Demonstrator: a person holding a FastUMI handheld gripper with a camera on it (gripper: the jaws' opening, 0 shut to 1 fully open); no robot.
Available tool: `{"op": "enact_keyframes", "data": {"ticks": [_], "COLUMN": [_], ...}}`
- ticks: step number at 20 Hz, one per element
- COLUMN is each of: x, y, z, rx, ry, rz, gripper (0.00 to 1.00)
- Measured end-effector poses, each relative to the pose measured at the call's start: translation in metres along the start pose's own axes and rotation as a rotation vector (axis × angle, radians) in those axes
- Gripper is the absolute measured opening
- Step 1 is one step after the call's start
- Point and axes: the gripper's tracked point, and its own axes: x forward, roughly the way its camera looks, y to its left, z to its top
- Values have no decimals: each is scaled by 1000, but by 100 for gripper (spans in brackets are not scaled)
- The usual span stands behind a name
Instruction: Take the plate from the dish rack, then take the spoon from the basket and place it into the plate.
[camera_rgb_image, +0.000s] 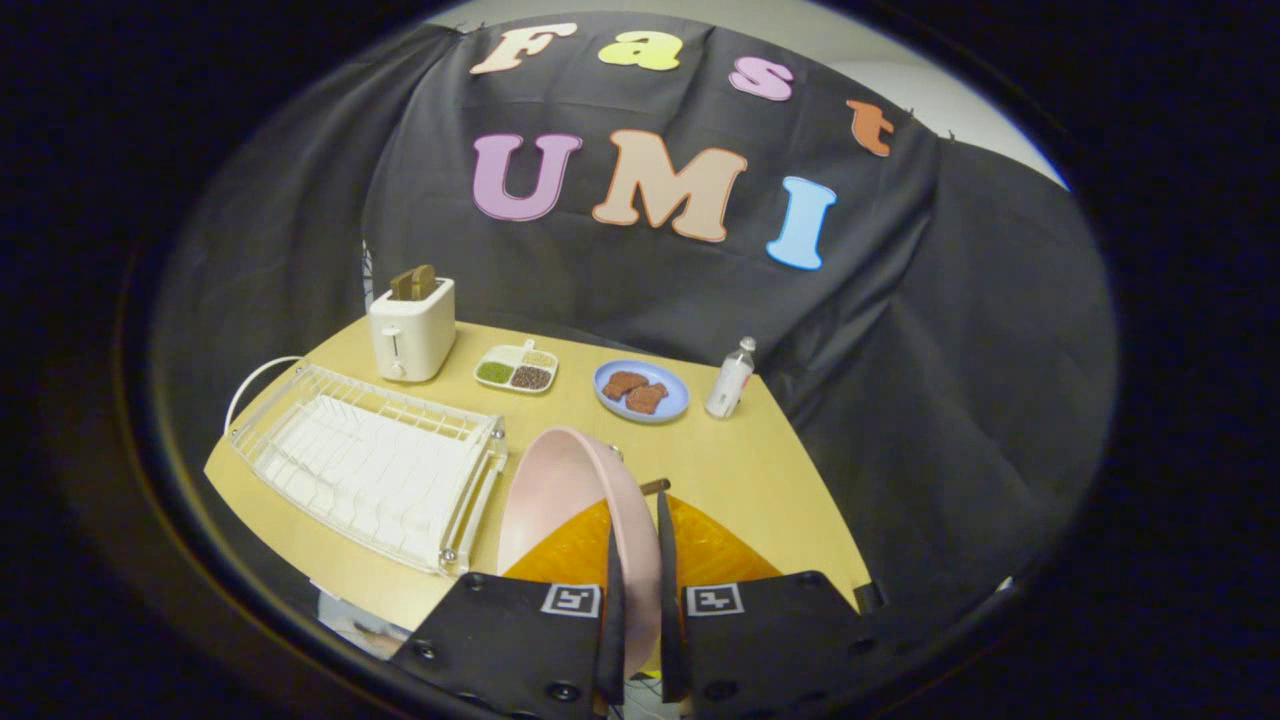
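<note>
I read no wording, even on the bottle (730, 378); the only signs are two black-and-white square markers (571, 600) on the gripper (638, 515), fingers clamped on the pink plate (560, 490).

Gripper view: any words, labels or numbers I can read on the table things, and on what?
Bottle: label too small to read.
Toaster: no readable marking.
Square markers by the fingers: coded patterns, no words.
Pink plate, clamped between the fingers: no text.

Pink plate (560, 500), white dish rack (375, 465), orange basket (700, 550), blue plate (640, 390), yellow table (740, 470), black claw (637, 540).
</note>
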Motion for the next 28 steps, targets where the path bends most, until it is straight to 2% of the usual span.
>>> {"op": "enact_keyframes", "data": {"ticks": [9,13,21,25,28], "x": [25,39,80,101,110], "y": [-5,-5,1,-2,-2], "z": [-87,-112,-153,-178,-186], "rx": [142,239,496,574,583], "ry": [73,108,195,252,266], "rz": [88,153,345,399,417], "gripper": [17,17,17,18,18]}}
